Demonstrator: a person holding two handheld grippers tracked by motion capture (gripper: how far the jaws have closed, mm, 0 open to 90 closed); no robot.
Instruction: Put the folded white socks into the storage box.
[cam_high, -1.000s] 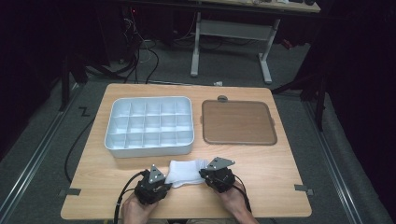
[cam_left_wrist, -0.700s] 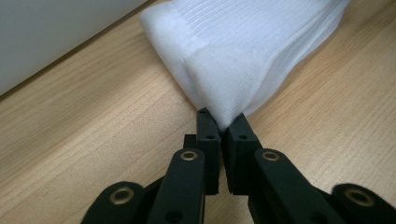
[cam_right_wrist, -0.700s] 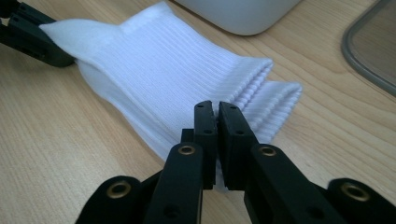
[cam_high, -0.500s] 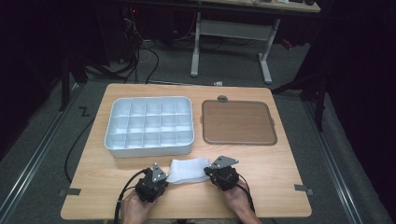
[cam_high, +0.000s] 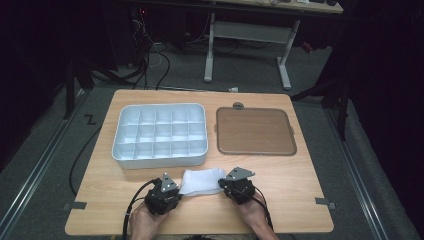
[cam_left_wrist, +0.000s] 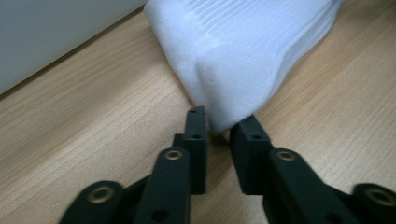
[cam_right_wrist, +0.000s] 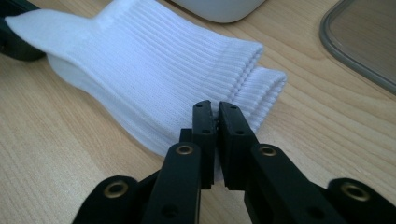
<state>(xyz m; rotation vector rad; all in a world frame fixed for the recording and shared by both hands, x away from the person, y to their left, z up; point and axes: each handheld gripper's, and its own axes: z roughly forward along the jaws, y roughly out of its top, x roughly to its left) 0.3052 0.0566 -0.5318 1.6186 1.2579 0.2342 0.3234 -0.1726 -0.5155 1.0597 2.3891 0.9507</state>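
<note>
A white ribbed sock (cam_high: 201, 181) lies flat on the wooden table near its front edge, stretched between my two grippers. In the left gripper view, my left gripper (cam_left_wrist: 218, 123) has its jaws a little apart, with the sock's (cam_left_wrist: 233, 56) pointed end between the tips. These jaws have just been opening. In the right gripper view, my right gripper (cam_right_wrist: 216, 112) has its jaws almost together on the lower edge of the sock (cam_right_wrist: 154, 70) near the cuff. They have just eased open slightly. From above, the left gripper (cam_high: 179, 189) and right gripper (cam_high: 222, 186) face each other.
A white tray (cam_high: 160, 161) divided into several compartments stands behind the sock at the left. A flat brown lid with a grey rim (cam_high: 255, 131) lies to its right. Bare wood stretches along the front corners of the table (cam_high: 300, 200).
The sock, bunched a second ago, now lies flatter and stretched out between the two grippers. Both hands have stayed where they were.
</note>
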